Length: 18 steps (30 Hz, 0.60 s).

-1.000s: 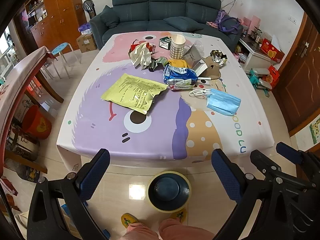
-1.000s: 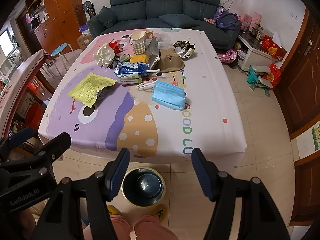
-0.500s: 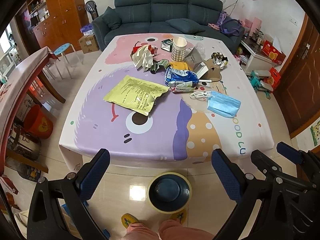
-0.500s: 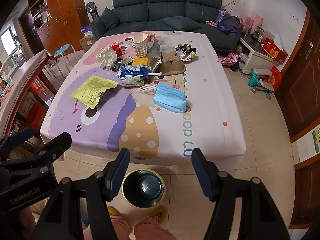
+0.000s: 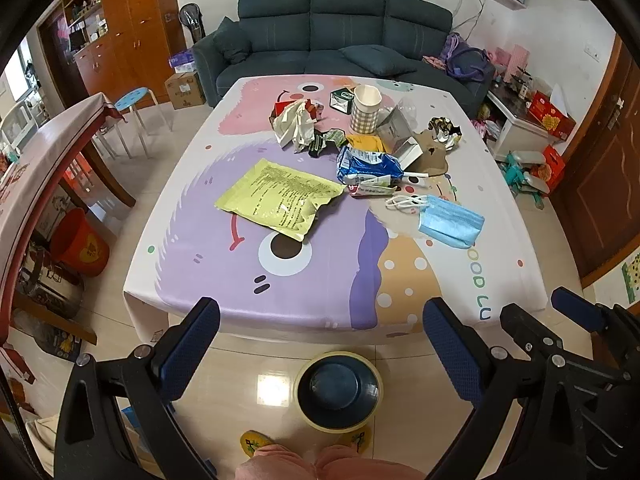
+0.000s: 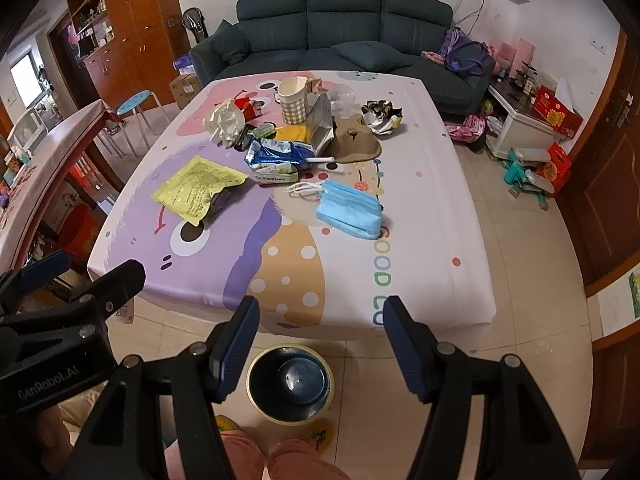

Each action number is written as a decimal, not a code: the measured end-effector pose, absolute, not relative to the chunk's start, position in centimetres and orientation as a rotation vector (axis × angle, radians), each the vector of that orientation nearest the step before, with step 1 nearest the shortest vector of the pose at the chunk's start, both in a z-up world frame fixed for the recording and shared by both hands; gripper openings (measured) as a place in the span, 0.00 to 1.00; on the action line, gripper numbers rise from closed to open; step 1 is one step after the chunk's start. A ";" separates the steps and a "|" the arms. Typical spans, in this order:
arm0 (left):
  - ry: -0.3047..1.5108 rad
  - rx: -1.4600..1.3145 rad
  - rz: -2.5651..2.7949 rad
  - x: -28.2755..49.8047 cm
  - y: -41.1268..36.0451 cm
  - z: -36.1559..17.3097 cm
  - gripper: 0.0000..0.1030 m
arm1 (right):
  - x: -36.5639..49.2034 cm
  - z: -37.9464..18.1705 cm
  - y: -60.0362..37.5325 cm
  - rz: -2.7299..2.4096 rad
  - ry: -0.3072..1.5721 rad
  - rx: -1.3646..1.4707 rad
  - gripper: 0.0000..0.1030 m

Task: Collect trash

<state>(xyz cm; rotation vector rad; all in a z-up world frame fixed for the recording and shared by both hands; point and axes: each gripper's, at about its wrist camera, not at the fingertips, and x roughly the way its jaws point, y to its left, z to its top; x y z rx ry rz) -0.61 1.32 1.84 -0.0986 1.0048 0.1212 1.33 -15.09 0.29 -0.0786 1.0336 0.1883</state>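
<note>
Trash lies across a table with a colourful cloth (image 5: 320, 280) (image 6: 420, 240): a yellow packet (image 5: 280, 196) (image 6: 198, 188), a blue face mask (image 5: 450, 222) (image 6: 350, 210), a blue snack bag (image 5: 368, 166) (image 6: 280, 152), crumpled wrappers (image 5: 294, 124) (image 6: 224, 122) and a checked paper cup (image 5: 365, 108) (image 6: 294, 100). A dark bin with a pale rim (image 5: 338, 390) (image 6: 290, 382) stands on the floor at the table's near edge. My left gripper (image 5: 320, 340) and right gripper (image 6: 322, 344) both hang open above the bin, short of the table, holding nothing.
A dark sofa (image 5: 336, 36) sits behind the table. A wooden table (image 5: 36, 168) and a blue stool (image 5: 134, 100) are on the left, with a red bucket (image 5: 78, 242) below. Toys and boxes (image 5: 532, 168) clutter the right. The person's knees (image 5: 320, 466) show at the bottom.
Both views have shifted slightly, with the table sitting a little lower and farther in frame. Both grippers stay open, and no trash has moved.
</note>
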 end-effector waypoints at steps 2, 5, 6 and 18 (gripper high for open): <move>1.005 -0.097 0.126 -0.6 1.3 1.9 0.97 | 1.4 0.4 -15.1 0.195 1.032 -0.075 0.63; 1.009 -0.090 0.141 -0.6 1.4 2.1 0.97 | 1.5 0.6 -15.0 0.207 1.028 -0.073 0.63; 1.015 -0.086 0.148 -0.6 1.5 2.2 0.97 | 1.5 0.7 -15.0 0.212 1.026 -0.070 0.63; 1.033 -0.045 0.138 1.3 3.0 2.2 0.97 | 2.4 1.6 -13.9 0.213 1.005 -0.040 0.63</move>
